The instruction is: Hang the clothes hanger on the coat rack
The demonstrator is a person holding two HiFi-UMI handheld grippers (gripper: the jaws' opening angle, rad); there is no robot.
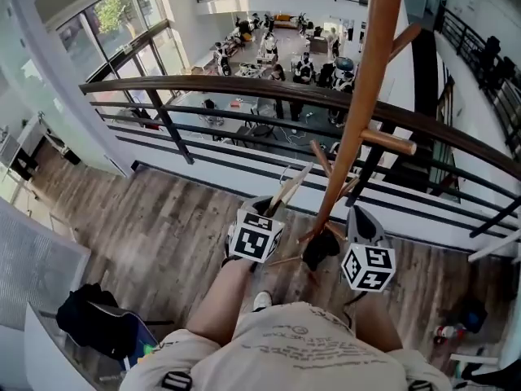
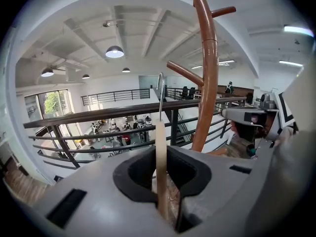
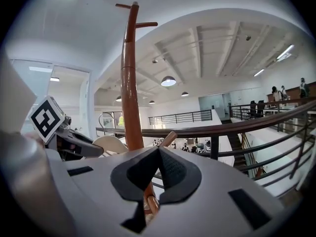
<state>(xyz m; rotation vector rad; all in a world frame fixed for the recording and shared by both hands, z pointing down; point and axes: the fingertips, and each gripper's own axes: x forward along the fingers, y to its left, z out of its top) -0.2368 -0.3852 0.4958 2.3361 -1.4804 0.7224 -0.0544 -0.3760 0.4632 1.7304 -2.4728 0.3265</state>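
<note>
Rising past the balcony railing [image 1: 244,88], the brown coat rack [image 1: 368,96] stands at the wooden floor's edge. The pale clothes hanger [image 2: 161,152] sits hook up, just beside the pole, clamped between the left gripper [image 2: 161,177] jaws. Right gripper [image 3: 158,154] — jaws closed together, a rack peg showing just behind.

Cannot see the top of the coat rack [image 1: 370,72], high above the jaws; cropped by the head view's upper edge. Cannot see the hanger [image 2: 161,152] below the left jaws' grip; sunk between them, only a thin edge showing. Cannot tell whether the right jaws clamp the wooden peg [image 3: 168,138] or merely sit before it. Too small to make out: people [image 1: 305,63] far beyond the railing [image 1: 244,88].
</note>
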